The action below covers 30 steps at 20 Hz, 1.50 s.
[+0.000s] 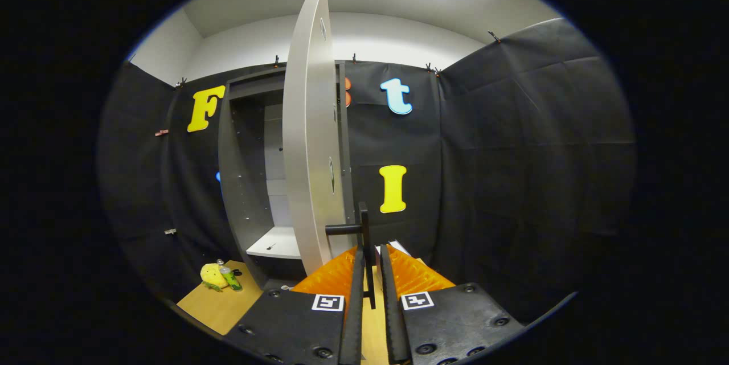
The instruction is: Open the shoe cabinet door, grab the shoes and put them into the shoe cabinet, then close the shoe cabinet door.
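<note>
The gripper [371,251] sits nearest the onlooker, its two fingers nearly together with a thin black bar handle [365,242] standing upright in the narrow gap between them. The fingers appear closed on this handle, though whether both pads press it firmly cannot be confirmed; the gap on each side is very slim.

A short black stem runs from the handle toward 9 o'clock and joins the tall pale grey cabinet door [308,143]. The door stands swung well out from the carcass, seen almost edge-on, just ahead of the fingertips at 11 o'clock.

Beyond the door, at 10 o'clock, lies the dark grey shoe cabinet [242,171]. Its interior is exposed, and one white shelf [276,244] is visible low inside. No shoes rest on the visible part of the shelf.

On the light wooden floor panel [219,305], at 9 o'clock from the fingers and just beside the cabinet base, lies a small yellow soft object with a green part [219,277]. It is too small to identify; whether it is the footwear cannot be told.

Task status, as a judgement: the door-opening step is complete or close to it. Remaining steps: release the handle, collect the shoes, place them on the shelf, then swing the door shut.
</note>
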Each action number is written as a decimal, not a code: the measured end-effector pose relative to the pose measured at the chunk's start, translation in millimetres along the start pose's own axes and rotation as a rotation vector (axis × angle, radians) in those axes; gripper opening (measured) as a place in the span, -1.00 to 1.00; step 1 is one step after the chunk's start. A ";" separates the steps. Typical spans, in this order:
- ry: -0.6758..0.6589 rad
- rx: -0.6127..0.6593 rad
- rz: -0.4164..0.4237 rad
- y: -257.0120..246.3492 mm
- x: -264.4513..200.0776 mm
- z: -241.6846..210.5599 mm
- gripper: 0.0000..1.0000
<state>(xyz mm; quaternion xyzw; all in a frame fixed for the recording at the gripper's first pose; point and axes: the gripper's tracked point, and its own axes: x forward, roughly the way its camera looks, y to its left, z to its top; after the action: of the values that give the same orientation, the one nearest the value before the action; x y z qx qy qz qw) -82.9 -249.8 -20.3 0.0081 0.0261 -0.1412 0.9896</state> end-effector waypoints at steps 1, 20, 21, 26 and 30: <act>-0.013 0.006 0.011 -2.1 -3.9 4.3 -0.56; 0.052 -0.009 0.240 95.3 -85.6 -57.8 -0.39; 0.081 -0.007 0.249 106.2 -81.5 -73.6 -0.35; 0.206 -0.036 0.271 158.0 -78.0 -160.2 -0.27; 0.317 -0.004 0.242 189.4 -69.2 -237.6 -0.21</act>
<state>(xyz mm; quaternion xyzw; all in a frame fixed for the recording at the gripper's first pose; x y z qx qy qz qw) -108.0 -43.2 -252.1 0.0315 0.1808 -0.0179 0.9829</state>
